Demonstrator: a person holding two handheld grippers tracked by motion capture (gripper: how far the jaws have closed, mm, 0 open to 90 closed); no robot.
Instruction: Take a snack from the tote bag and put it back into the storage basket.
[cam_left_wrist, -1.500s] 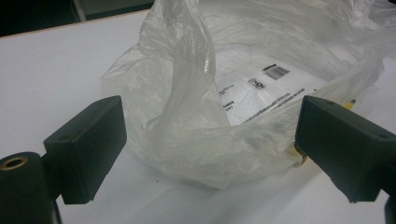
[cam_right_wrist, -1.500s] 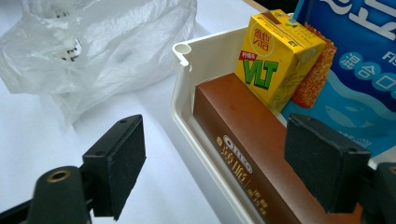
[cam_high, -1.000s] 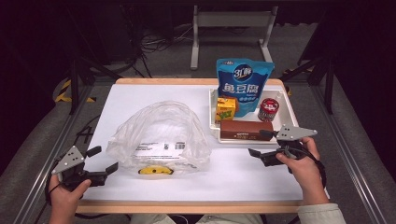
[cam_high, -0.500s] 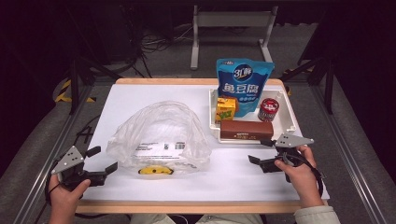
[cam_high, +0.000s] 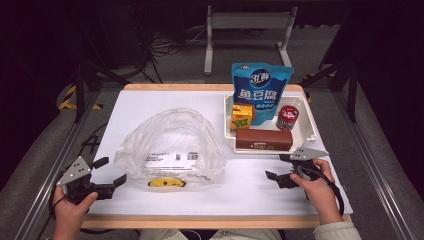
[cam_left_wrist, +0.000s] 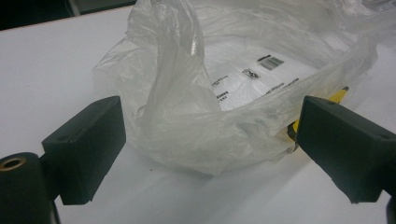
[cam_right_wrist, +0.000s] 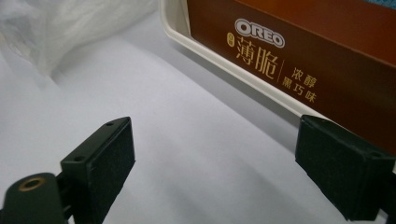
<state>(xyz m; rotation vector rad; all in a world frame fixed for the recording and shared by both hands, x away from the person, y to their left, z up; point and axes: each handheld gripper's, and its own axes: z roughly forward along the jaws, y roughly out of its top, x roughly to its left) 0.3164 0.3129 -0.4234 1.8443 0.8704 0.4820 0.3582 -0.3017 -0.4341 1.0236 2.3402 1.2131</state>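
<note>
Clear plastic, crumpled and puffed up, makes up the bag (cam_high: 170, 147) lying on the near left part of the white surface (cam_high: 165, 102), with a printed label showing through it and something yellow (cam_high: 165, 182) at its near edge, which could be a small packet, though the film blurs it too much to be sure. The left claw (cam_high: 112, 172) rests low on the surface just left of the bag, its jaws spread wide and holding nothing; in the left gripper view the bag (cam_left_wrist: 243, 93) bulges up between and beyond the two jaws, close to them but seemingly not pinched. The right claw (cam_high: 280, 167) sits on the near right of the surface, jaws likewise wide apart and empty, pointing toward the white tray (cam_high: 312, 125) just beyond it. In the right gripper view the tray's rim (cam_right_wrist: 224, 63) runs across ahead of the jaws, with bare surface between. A brown Oreo box (cam_high: 263, 139) lies along the near side of the tray, and behind it stand a yellow carton (cam_high: 242, 116), a blue pouch (cam_high: 261, 90) and a red can (cam_high: 287, 117). Bag and tray sit side by side, near each other.
</note>
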